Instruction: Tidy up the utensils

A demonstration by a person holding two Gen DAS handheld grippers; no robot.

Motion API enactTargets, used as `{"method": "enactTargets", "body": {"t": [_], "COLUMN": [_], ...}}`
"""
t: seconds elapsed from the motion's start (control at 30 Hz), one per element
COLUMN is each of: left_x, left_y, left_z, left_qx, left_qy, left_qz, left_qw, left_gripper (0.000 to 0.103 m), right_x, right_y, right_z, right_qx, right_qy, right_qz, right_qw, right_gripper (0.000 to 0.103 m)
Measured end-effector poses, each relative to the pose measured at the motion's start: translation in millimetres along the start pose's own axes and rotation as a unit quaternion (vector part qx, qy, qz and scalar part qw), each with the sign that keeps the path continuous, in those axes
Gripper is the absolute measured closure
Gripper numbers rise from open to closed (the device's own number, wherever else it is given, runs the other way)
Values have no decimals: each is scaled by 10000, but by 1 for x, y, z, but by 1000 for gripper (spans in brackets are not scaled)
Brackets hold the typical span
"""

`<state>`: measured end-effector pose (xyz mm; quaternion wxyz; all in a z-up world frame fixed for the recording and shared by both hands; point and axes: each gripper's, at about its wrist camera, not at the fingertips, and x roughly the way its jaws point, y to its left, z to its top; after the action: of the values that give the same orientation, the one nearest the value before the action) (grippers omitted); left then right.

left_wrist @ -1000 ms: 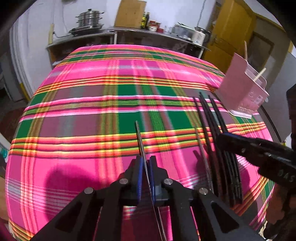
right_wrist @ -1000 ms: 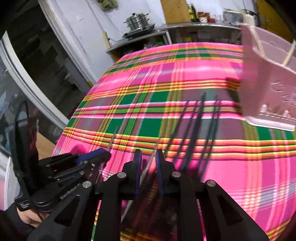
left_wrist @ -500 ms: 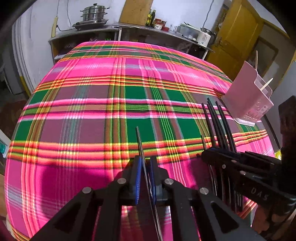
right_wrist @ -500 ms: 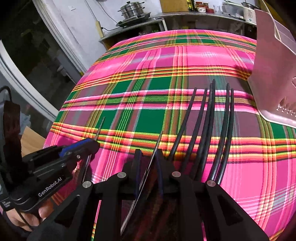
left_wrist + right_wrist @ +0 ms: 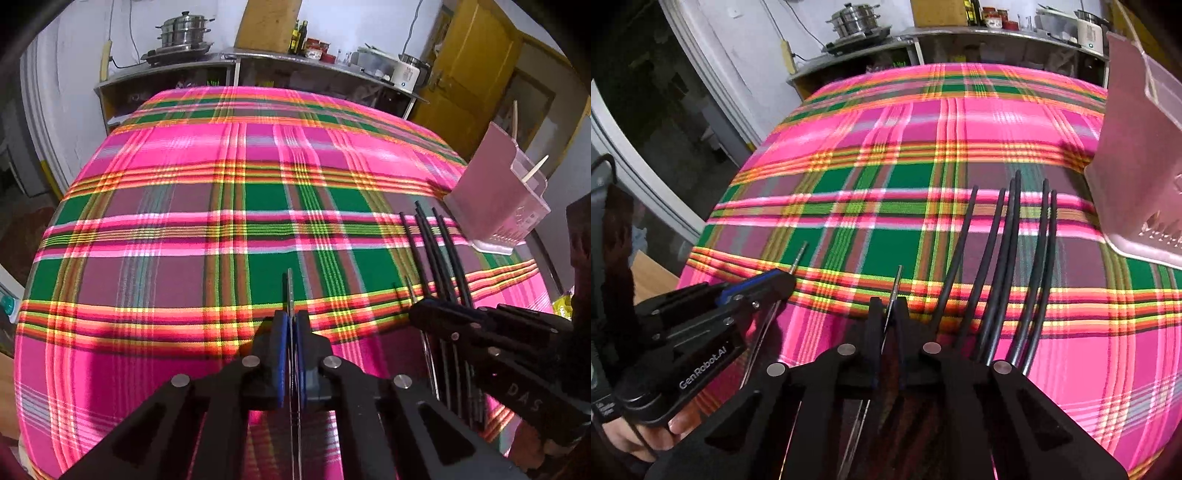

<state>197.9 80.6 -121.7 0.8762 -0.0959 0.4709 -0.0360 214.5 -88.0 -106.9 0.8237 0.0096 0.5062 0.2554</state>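
On the plaid tablecloth [image 5: 184, 280], nearest the cameras, the left gripper [image 5: 290, 328] is clamped on a thin metal chopstick [image 5: 290, 288], while the right gripper [image 5: 888, 314] is closing its jaws on a second metal chopstick [image 5: 896, 280] between them. Just beyond, five black chopsticks [image 5: 1008, 258] lie fanned on the cloth short of the pink utensil holder [image 5: 495, 199]. Stiff, light and slick, these rods likely pivot in a pinch, so a mid-length hold seems safest.
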Motion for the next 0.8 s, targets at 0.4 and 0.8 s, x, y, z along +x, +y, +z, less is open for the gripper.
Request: {"method": "enactTargets", "body": {"t": [0.4,0.8], "left_x": [-67,-126], "left_y": [-19,-46], "left_z": [17,22], "left_qx": [198,399], "left_qy": [-622,-1041], "left_qz": [-410,-814], "left_qw": [9970,9904], "left_gripper": [99,99], "right_x": [-77,-142], "right_y": [-5,-4], "right_z": [5,-3], "right_qx": [7,-22], "right_qy": [-758,-1351], "right_qz": [233,233], "right_qw": [9968,9905], "right_gripper": [98,99]}}
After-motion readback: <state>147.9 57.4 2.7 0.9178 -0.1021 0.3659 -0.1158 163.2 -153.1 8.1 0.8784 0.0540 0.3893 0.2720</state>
